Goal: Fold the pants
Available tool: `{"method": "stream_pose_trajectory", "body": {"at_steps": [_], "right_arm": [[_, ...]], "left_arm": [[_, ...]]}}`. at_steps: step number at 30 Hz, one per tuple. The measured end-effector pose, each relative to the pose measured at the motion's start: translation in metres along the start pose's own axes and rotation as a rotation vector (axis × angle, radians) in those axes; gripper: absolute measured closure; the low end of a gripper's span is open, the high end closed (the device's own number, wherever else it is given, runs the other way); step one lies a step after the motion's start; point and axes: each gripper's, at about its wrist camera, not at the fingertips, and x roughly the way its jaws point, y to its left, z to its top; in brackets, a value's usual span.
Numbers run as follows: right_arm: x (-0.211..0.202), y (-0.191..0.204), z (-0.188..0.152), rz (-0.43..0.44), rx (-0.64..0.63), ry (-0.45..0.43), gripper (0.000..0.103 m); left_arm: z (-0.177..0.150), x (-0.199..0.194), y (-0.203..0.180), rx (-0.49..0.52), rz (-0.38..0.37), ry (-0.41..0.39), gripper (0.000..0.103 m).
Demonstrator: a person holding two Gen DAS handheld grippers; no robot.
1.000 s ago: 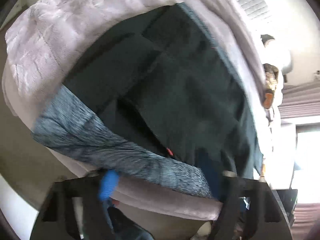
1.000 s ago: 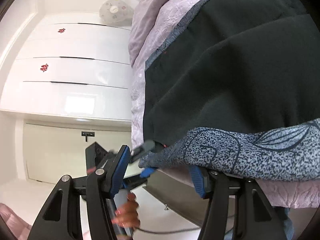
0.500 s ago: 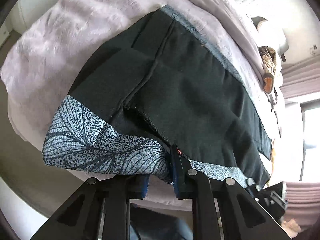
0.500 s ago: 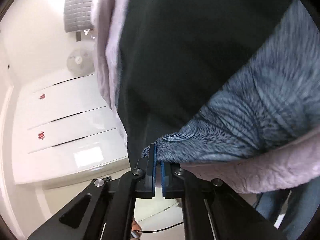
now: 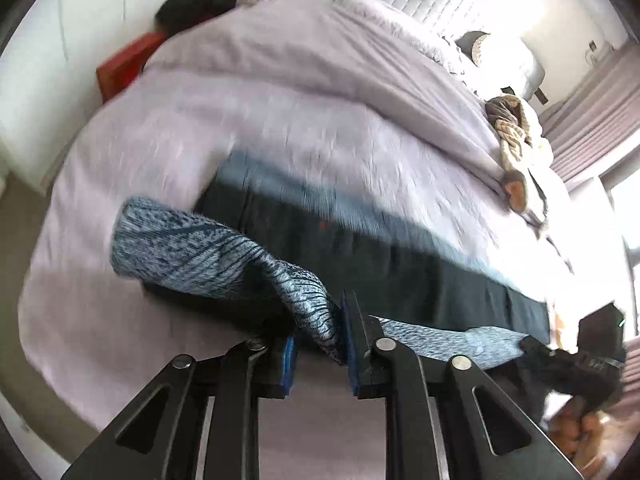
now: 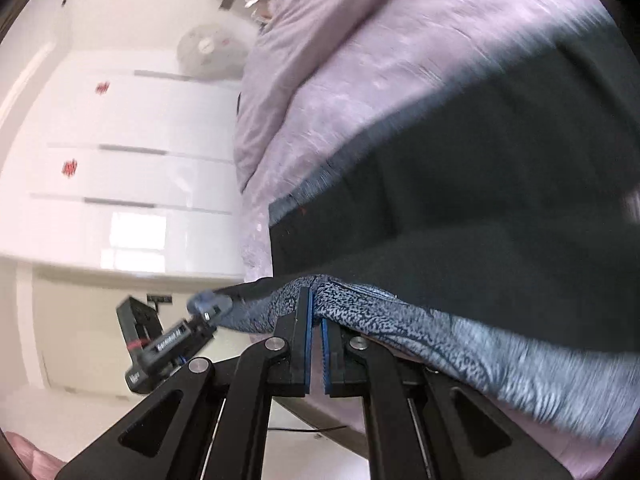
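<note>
Pants (image 5: pixel 400 264) were spread on bed (image 5: pixel 300 92) | patterned cuff edge was gripped by left claw (image 5: pixel 320 344) and right claw (image 6: pixel 316 316), both clenched | step judged: lengthwise fold | next: edge carried across, aligned.

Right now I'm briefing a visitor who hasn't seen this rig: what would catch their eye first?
The dark pants spread across the lilac bed cover, their blue-grey patterned hem lifted at the near edge. The left gripper and the right gripper each pinch that hem. Behind, white wardrobe doors fill the right wrist view's left side.
</note>
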Motion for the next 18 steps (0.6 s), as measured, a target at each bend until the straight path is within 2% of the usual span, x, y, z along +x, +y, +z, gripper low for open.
{"method": "stream_pose_trajectory", "body": {"at_steps": [1,3,6,10,12,14,15,16,17,18], "right_arm": [[0.004,0.001,0.015,-0.01,-0.017,0.021,0.099],[0.018,-0.003,0.051,-0.033,-0.046,0.062,0.099],[0.045,-0.018,0.098,-0.056,-0.037,0.109,0.099],[0.083,-0.042,0.135,-0.154,-0.053,0.172,0.093],[0.1,-0.056,0.144,-0.198,-0.05,0.184,0.093],[0.103,-0.058,0.146,-0.215,-0.037,0.186,0.093],[0.1,-0.054,0.145,-0.215,-0.036,0.183,0.087],[0.097,-0.049,0.144,-0.207,-0.049,0.176,0.069],[0.092,-0.04,0.141,-0.204,-0.069,0.166,0.055],[0.084,-0.031,0.137,-0.202,-0.09,0.158,0.036]], "left_arm": [[0.013,0.012,-0.002,0.008,0.042,-0.026,0.055],[0.031,0.034,0.0,0.011,0.102,-0.071,0.04],[0.054,0.08,0.005,0.001,0.148,-0.06,0.039],[0.063,0.132,0.011,0.004,0.288,-0.023,0.039],[0.064,0.139,0.016,-0.008,0.306,-0.005,0.039],[0.064,0.126,0.013,0.002,0.311,-0.026,0.039],[0.064,0.12,0.01,0.022,0.322,-0.038,0.039],[0.063,0.112,0.005,0.052,0.341,-0.047,0.039],[0.062,0.105,0.0,0.088,0.352,-0.053,0.039],[0.059,0.098,-0.006,0.118,0.344,-0.059,0.039]]}}
